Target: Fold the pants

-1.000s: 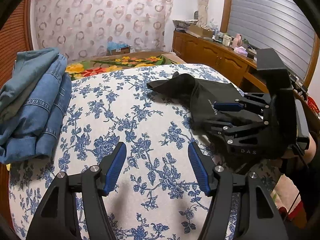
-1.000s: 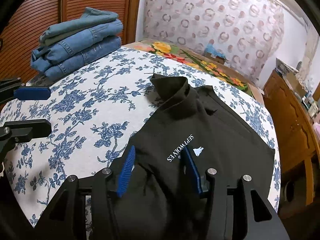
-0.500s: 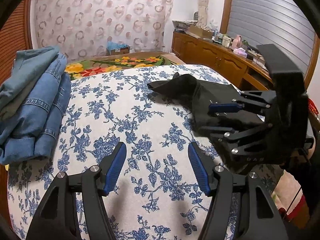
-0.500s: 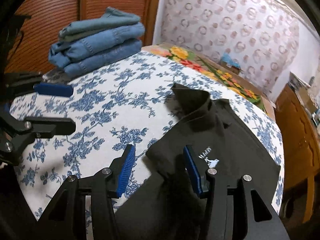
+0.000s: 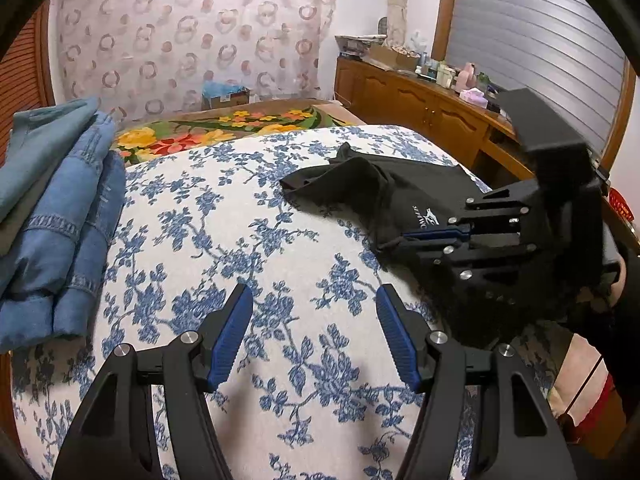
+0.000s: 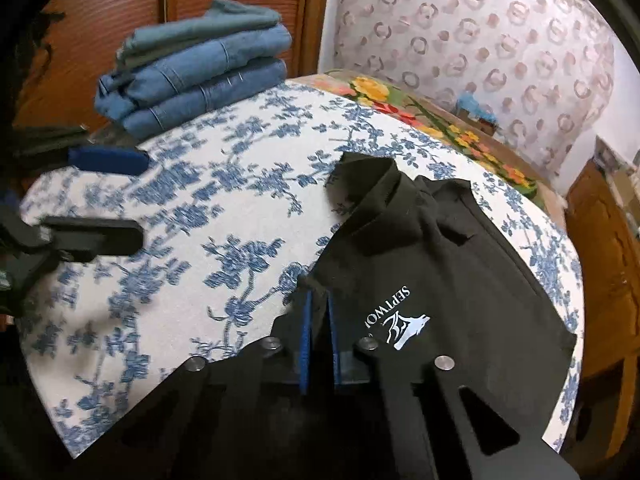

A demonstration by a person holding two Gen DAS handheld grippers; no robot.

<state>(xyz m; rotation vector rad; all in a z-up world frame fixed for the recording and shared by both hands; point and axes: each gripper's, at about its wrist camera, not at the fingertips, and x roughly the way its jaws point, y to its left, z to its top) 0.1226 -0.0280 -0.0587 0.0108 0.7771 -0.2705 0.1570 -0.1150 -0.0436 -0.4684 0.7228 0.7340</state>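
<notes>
Black pants (image 6: 432,264) with a white printed logo (image 6: 404,322) lie crumpled on the right side of a blue-flowered bed cover (image 6: 224,216); they also show in the left wrist view (image 5: 384,188). My right gripper (image 6: 317,304) is shut on the near left edge of the black pants, and shows from the side in the left wrist view (image 5: 404,238). My left gripper (image 5: 314,316) is open and empty above bare cover, left of the pants; its fingers (image 6: 108,160) show in the right wrist view.
A stack of folded blue jeans (image 5: 56,216) lies at the left edge of the bed, also in the right wrist view (image 6: 200,68). A flowered blanket (image 5: 224,132) lies at the far end. A wooden cabinet (image 5: 432,116) stands to the right.
My right gripper has closed its fingers on the near edge of the black pants. The left gripper has stayed open in about the same place.
</notes>
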